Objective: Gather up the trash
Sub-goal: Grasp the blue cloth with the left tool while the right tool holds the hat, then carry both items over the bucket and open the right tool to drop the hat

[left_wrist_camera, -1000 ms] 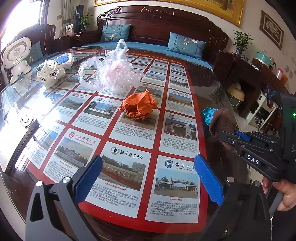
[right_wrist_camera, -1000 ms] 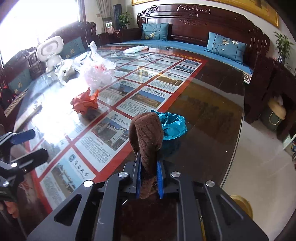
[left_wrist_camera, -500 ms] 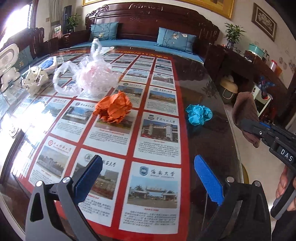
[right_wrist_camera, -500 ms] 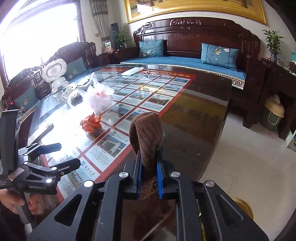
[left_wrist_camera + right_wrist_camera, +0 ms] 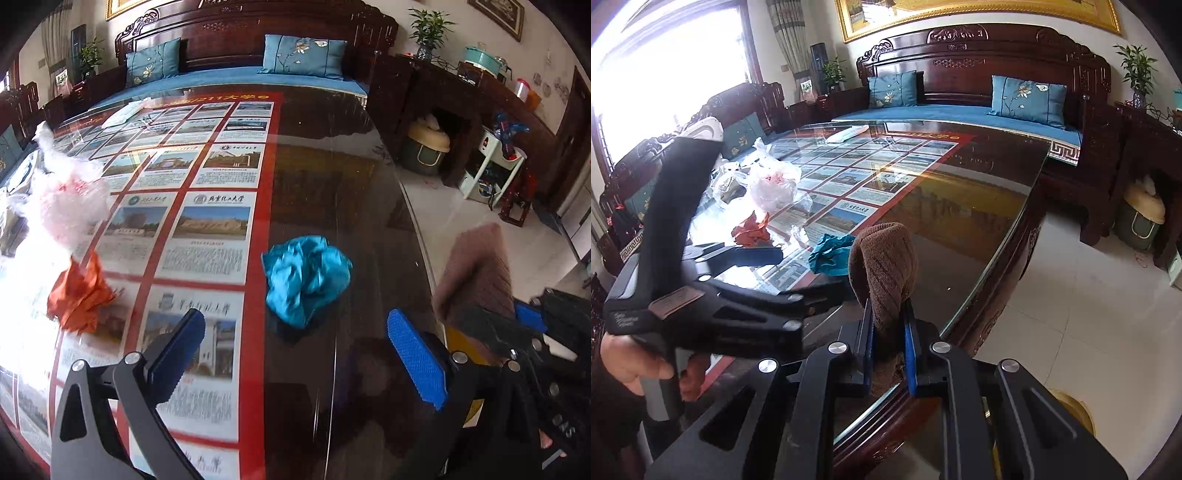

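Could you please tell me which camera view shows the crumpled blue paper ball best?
The left wrist view: the blue paper ball lies whole and unobstructed on the glass table. In the right wrist view it appears smaller, partly hidden behind the brown cloth.

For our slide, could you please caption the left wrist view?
Open left gripper faces blue paper wad on glass table.

A home living room: carved wooden sofa [image 5: 982, 66] with blue cushions [image 5: 1028, 96], framed painting [image 5: 979, 11], potted plant [image 5: 1137, 70]

teal wad [image 5: 306, 280], orange wad [image 5: 79, 295], brown cloth [image 5: 884, 266]
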`<state>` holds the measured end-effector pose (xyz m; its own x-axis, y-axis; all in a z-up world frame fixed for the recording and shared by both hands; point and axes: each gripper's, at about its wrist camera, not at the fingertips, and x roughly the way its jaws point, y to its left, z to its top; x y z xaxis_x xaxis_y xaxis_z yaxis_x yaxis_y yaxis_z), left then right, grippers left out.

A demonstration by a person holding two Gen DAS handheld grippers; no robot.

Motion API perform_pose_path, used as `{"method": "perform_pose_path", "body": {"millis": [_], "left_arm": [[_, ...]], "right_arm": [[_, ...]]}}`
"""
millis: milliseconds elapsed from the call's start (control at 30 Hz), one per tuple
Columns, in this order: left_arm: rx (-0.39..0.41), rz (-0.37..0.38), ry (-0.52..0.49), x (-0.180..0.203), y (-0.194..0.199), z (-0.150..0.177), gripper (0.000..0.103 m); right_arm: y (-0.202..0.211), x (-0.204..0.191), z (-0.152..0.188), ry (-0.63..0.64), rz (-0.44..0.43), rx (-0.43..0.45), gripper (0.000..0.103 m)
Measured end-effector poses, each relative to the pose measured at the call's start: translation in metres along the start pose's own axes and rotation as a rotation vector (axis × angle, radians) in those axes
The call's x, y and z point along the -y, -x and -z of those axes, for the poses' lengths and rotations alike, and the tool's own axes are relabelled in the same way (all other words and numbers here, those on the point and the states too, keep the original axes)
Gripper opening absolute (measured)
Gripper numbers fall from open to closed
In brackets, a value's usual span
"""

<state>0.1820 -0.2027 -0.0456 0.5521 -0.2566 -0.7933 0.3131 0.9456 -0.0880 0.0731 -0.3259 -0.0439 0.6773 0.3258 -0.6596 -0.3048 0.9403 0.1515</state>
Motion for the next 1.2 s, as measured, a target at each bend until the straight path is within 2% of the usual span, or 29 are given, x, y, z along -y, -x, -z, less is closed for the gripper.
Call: {"method": "perform_pose_path", "body": {"millis": [133,200,233,267,333,400,500,700,967,1200], "left_arm": [[0.002,-0.004,0.014,-0.002,-0.014,-0.013,0.098],[-0.009,-0.007,0.024,-0.004,-0.02,-0.017,0.085],[-0.019,-0.008,0.025,-0.005,-0.023,-0.017,0.07],[-0.008,-0.04,0.014,-0.005,-0.021,-0.018,0.052],[-0.017,-0.037,0.008,-0.006,-0.019,-0.018,0.046],[-0.017,-0.003,0.037,-0.011,-0.015,-0.018,0.044],[0.025,-0.022,0.03,-0.011,-0.001,-0.014,0.044],[0.061,-0.007,-0.01,0.002,0.03,-0.001,0.044],[0.066,0.044,-0.115,0.045,0.06,0.022,0.045],[0.023,0.116,-0.206,0.103,0.056,0.038,0.045]], "right_arm": [[-0.002,0.011,-0.001,0.008,-0.017,0.006,0.014],[-0.003,0.017,-0.001,0.0,-0.027,0.009,0.014],[-0.003,0.02,0.0,-0.005,-0.029,0.01,0.014],[-0.004,0.022,0.001,-0.01,-0.031,0.011,0.014],[-0.004,0.026,0.003,-0.022,-0.037,0.008,0.014],[-0.004,0.029,0.005,-0.031,-0.039,0.008,0.014],[-0.003,0.028,0.006,-0.036,-0.041,0.005,0.014],[0.008,0.028,0.007,-0.031,-0.043,0.012,0.014],[0.038,0.03,0.02,-0.039,-0.023,0.034,0.014],[0.073,0.061,0.049,-0.094,0.028,0.017,0.014]]}}
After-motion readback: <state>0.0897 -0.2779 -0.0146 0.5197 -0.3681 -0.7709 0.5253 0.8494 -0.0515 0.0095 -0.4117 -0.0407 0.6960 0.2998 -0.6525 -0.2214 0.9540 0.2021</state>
